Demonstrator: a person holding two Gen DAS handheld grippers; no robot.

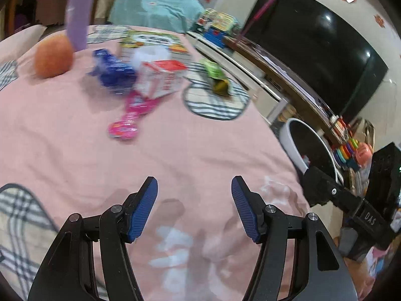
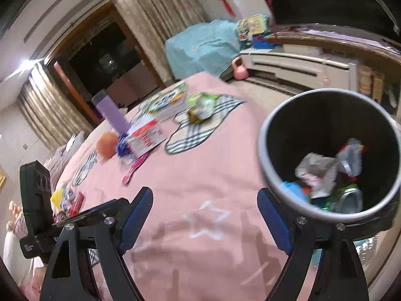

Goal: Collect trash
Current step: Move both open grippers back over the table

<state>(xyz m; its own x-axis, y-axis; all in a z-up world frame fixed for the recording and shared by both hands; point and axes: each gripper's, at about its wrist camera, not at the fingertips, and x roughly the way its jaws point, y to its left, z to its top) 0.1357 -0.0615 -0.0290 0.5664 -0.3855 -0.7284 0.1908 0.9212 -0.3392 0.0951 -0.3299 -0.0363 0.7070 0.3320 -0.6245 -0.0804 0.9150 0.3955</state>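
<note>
Pink wrapper (image 1: 129, 119) lies nearest, below the carton (image 1: 160, 80); my left hand-held gripper (image 1: 194, 205), released and empty, should straddle it squarely before clenching.

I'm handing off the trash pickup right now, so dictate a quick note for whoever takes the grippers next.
Left hand-held gripper: open, empty, over the pink bedspread.
Right hand-held gripper: open, empty, beside the bin.
Done: several wrappers already lie in the bin, which sits off the bed's edge.
Left: pink wrapper, blue wrapper, white-and-red carton and green packet on the bed.
The orange and purple bottle probably stay.
</note>
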